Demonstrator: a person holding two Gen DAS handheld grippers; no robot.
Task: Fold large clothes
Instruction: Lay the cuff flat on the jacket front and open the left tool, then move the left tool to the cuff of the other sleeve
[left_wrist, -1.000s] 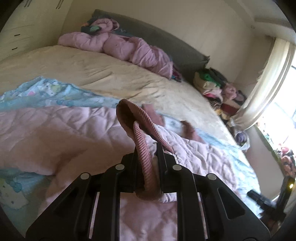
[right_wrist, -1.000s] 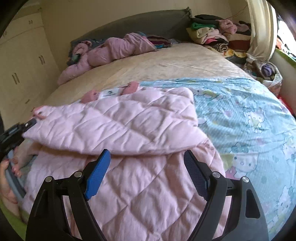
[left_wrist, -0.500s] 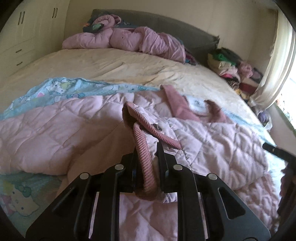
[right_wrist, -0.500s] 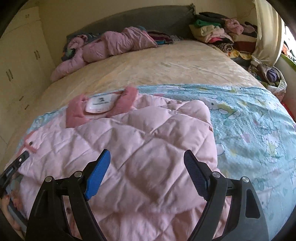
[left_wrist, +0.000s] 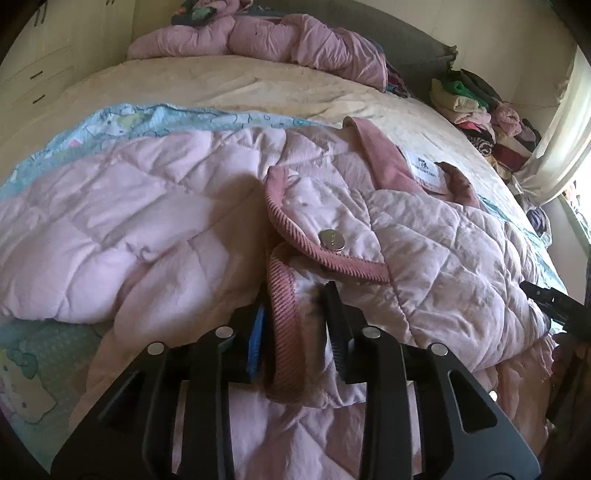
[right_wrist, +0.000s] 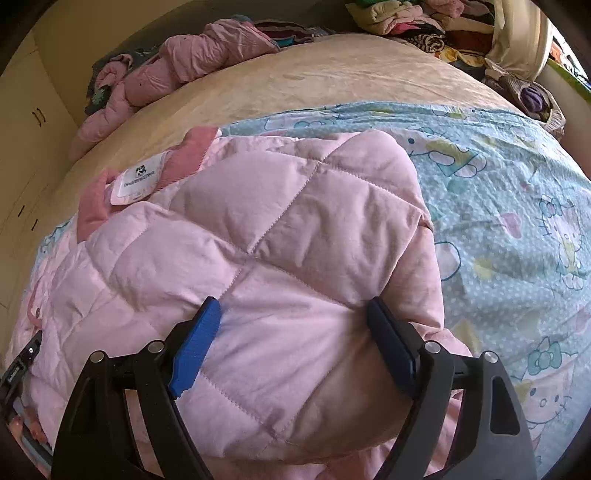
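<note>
A pale pink quilted jacket (left_wrist: 147, 206) with darker pink ribbed trim lies spread on the bed, its collar and white label (left_wrist: 423, 168) at the far side. My left gripper (left_wrist: 295, 314) has its jaws slightly parted around the ribbed cuff (left_wrist: 284, 332) of a sleeve folded over the jacket's front; the cuff rests between the fingers. In the right wrist view the jacket (right_wrist: 258, 240) fills the foreground. My right gripper (right_wrist: 295, 332) is open and low over the folded quilted part, fingers on either side of it.
A blue cartoon-print sheet (right_wrist: 517, 221) lies under the jacket on a cream bedspread (left_wrist: 258, 85). Another pink jacket (left_wrist: 277, 40) lies by the grey headboard. A stack of folded clothes (left_wrist: 472, 103) and a curtain (left_wrist: 554, 129) are at the right.
The left gripper carried the cuff down and across onto the jacket's front, then its jaws loosened. The right gripper moved forward and lower onto the jacket.
</note>
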